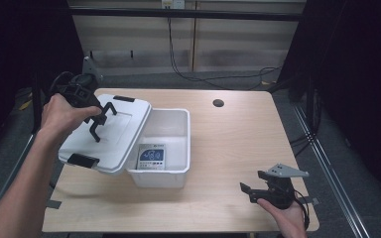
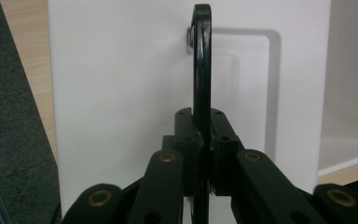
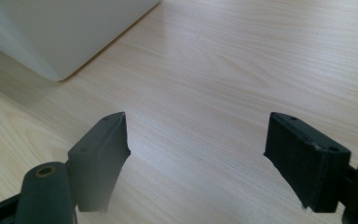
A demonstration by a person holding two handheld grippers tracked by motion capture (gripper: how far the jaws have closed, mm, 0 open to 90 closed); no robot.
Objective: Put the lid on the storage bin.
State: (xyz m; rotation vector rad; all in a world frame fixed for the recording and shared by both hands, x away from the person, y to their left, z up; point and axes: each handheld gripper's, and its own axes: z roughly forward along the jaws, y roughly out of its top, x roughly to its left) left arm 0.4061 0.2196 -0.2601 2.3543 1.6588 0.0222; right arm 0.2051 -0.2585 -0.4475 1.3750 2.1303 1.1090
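- White lid [image 1: 106, 131] held tilted, off the white bin [image 1: 171, 144], overlapping bin's left rim; lid's left part hangs past the surface's left edge.
- Left gripper [image 1: 100, 120] clamped narrow on the lid's black handle [image 2: 202, 70]; in the left gripper view the handle stands edge-on between the closed jaws.
- Black latch [image 1: 83, 160] at lid's near end, another [image 1: 124, 98] at its far end.
- Bin is open, sits left of centre on the surface [image 1: 228, 148]; a blue-and-white printed item [image 1: 151, 157] lies flat on its floor, print too small to read.
- Right gripper [image 1: 258, 187] at the near right of the surface, jaws spread wide, holding nothing; well apart from the bin, bare wood between.
- Right gripper view: bare wood grain between the jaws, bin's rounded corner [image 3: 58, 70] at upper left.
- Open room: whole right half of the surface; only a round cable hole [image 1: 218, 103] near the far edge.
- Room: dark curtains both sides, wood-panel wall behind, cables [image 1: 213, 77] trailing on the floor beyond the far edge.
- Cut off: right hand [image 1: 290, 215] clipped by bottom edge; bin's left wall hidden under the lid.
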